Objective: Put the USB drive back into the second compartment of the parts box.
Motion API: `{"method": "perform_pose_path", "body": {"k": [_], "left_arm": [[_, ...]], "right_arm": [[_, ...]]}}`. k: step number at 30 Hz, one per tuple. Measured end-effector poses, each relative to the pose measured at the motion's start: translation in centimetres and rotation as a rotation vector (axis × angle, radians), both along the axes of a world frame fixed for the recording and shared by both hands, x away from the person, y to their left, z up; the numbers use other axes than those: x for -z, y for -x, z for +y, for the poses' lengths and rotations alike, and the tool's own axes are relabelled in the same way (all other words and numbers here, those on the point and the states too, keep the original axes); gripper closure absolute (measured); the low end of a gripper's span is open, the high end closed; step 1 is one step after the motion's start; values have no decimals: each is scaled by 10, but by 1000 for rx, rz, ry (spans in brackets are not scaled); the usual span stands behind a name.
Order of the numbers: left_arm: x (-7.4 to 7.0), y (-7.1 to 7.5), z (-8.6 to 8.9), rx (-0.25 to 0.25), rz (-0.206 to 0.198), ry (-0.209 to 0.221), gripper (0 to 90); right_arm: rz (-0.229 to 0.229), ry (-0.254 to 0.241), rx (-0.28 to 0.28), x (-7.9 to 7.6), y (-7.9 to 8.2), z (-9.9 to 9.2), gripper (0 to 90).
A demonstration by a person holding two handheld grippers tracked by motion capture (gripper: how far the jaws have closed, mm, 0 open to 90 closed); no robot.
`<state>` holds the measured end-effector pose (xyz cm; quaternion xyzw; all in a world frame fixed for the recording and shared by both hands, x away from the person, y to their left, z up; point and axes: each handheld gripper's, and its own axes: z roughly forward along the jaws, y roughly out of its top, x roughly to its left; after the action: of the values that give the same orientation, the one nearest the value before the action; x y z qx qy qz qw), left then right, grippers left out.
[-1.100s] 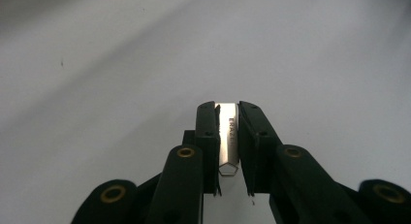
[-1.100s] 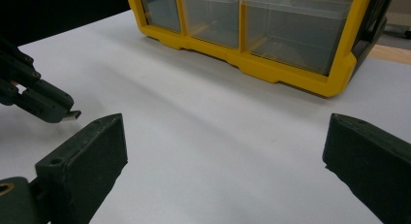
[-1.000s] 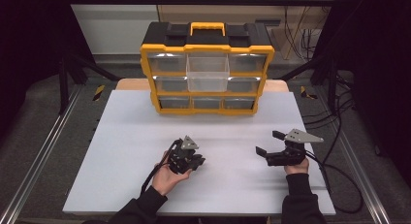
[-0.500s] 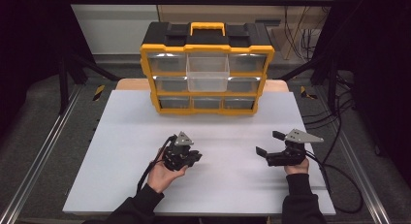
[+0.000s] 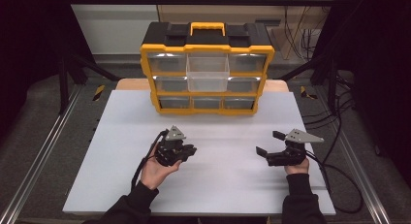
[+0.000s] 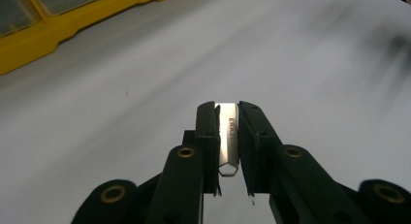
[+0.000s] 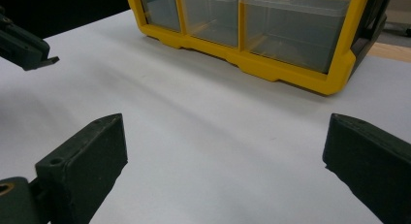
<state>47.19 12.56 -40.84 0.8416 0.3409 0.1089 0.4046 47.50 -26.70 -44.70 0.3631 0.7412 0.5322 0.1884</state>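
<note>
Left gripper view: left tongs (image 6: pixel 228 136) clench a small metal tag (image 6: pixel 228 136), long axis along the jaws; right tongs (image 7: pixel 223 170) gape, empty.

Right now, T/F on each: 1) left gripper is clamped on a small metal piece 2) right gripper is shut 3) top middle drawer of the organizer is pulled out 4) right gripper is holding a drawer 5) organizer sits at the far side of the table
1) The left gripper is clamped on a small metal piece. True.
2) The right gripper is shut. False: its jaws stand wide apart with nothing between them.
3) The top middle drawer of the organizer is pulled out. True: it juts forward past its neighbours.
4) The right gripper is holding a drawer. False: it hangs over bare table, apart from the organizer.
5) The organizer sits at the far side of the table. True.
</note>
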Motion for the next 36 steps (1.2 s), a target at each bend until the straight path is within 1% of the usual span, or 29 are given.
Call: {"method": "perform_pose_path", "body": {"k": [17, 26, 36], "left_arm": [[-20, -4, 19, -26, -23, 38, 792], [-36, -8, 27, -37, -48, 50, 792], [-56, -13, 35, -47, -81, 56, 792]], "right_arm": [[3, -2, -3, -1, 1, -1, 27], [2, 4, -6, -1, 1, -1, 27], [1, -2, -4, -1, 0, -1, 27]]}}
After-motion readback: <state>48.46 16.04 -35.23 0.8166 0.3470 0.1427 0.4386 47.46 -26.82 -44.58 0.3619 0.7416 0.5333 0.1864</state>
